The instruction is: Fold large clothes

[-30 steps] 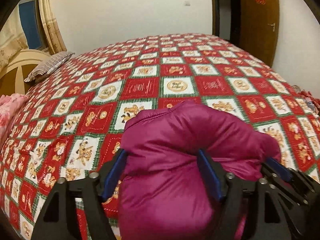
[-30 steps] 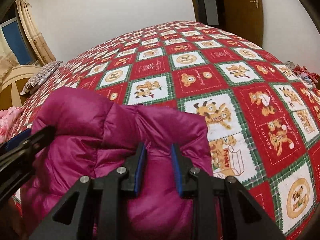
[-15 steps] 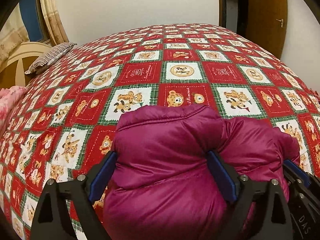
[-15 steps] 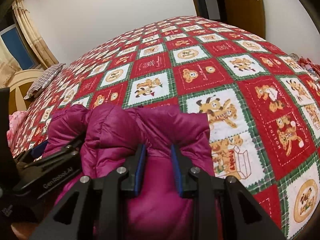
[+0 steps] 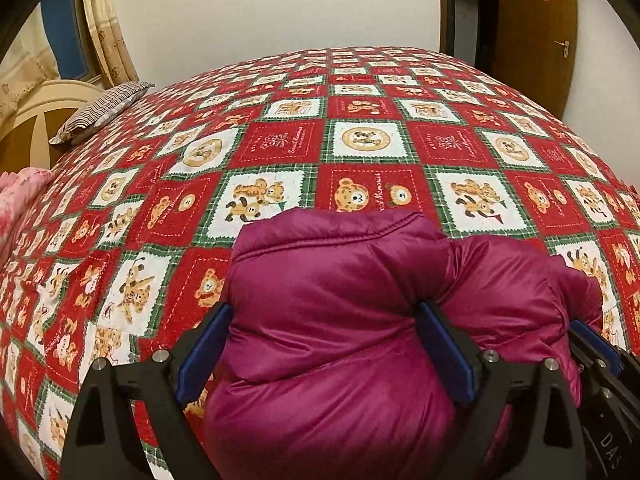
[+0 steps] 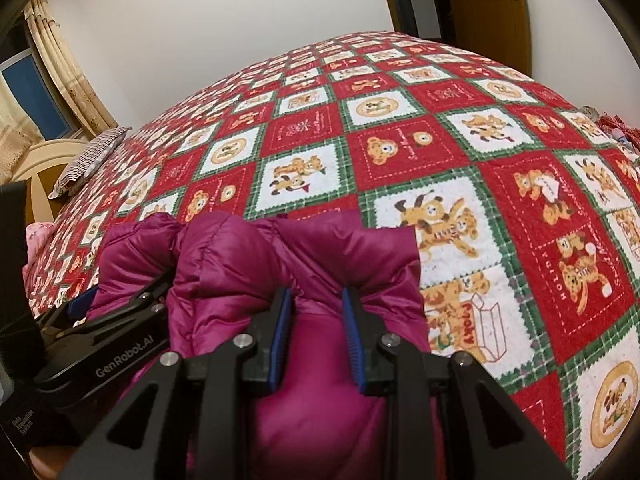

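Magenta quilted nylon fills the near field of both wrist views: a puffy down jacket (image 5: 340, 320) bunched into a thick bundle at the near edge of the bed, held by both tools at once. Closest in, the left gripper (image 5: 326, 344) has its blue-padded jaws spread wide around a fat roll of the padding, the pads pressed against either flank of it, so it clasps the bulk rather than pinching a thin edge. Just to its side, the right gripper (image 6: 316, 336) has its jaws drawn narrow on a ridge of the same fabric, with only a slim fold between the pads. Each tool shows at the edge of the other's view, so the two stand close together on the bundle. A stitched hem runs across the top of the bundle on the far side, and the jacket's far edge rests on or just above the quilt; I cannot tell which. Beyond it stretches the red, white and green teddy-bear bedspread (image 5: 360, 140), bare to its far edge, with a striped pillow (image 5: 102, 110) by the pale headboard (image 5: 36, 108) at far left, a wooden door (image 5: 536, 36) at far right, and a plain wall behind. My judgement is that the folded jacket is being carried or placed forward onto the bed; the next move calls for lowering the bundle flat, keeping both grips level so the layers do not spring apart, then releasing.
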A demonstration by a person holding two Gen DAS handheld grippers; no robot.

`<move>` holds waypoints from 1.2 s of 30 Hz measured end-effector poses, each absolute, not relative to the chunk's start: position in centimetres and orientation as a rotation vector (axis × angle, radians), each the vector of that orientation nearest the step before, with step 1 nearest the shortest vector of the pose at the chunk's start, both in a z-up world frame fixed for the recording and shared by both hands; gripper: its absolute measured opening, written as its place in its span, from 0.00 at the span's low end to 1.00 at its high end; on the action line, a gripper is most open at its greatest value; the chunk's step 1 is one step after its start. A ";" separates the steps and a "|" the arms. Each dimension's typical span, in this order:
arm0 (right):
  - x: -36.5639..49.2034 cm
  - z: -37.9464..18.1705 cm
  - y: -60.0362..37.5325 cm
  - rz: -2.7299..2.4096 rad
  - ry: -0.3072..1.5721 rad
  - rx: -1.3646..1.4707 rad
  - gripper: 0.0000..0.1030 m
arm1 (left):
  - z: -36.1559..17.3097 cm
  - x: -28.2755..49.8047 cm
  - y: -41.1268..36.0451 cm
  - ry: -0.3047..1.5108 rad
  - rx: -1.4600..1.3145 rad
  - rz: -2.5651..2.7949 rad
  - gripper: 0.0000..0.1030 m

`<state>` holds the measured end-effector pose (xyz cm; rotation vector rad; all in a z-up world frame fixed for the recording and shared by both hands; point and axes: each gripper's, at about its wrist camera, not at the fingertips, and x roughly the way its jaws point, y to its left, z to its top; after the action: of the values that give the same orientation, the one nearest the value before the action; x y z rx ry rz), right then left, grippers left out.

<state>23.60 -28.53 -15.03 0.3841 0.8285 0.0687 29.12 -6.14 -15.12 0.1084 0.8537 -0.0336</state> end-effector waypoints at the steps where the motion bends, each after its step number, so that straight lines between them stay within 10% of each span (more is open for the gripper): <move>1: 23.6 -15.0 -28.5 0.069 0.829 0.384 0.29 | -15.1 29.1 -6.1 0.854 0.108 -0.034 0.92; 36: 23.9 -15.3 -28.6 0.074 0.832 0.393 0.29 | -15.1 29.0 -6.3 0.853 0.111 -0.037 0.92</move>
<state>23.89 -28.58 -15.29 0.3932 0.8321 0.0740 29.02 -6.27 -15.10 0.1112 0.8534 -0.0374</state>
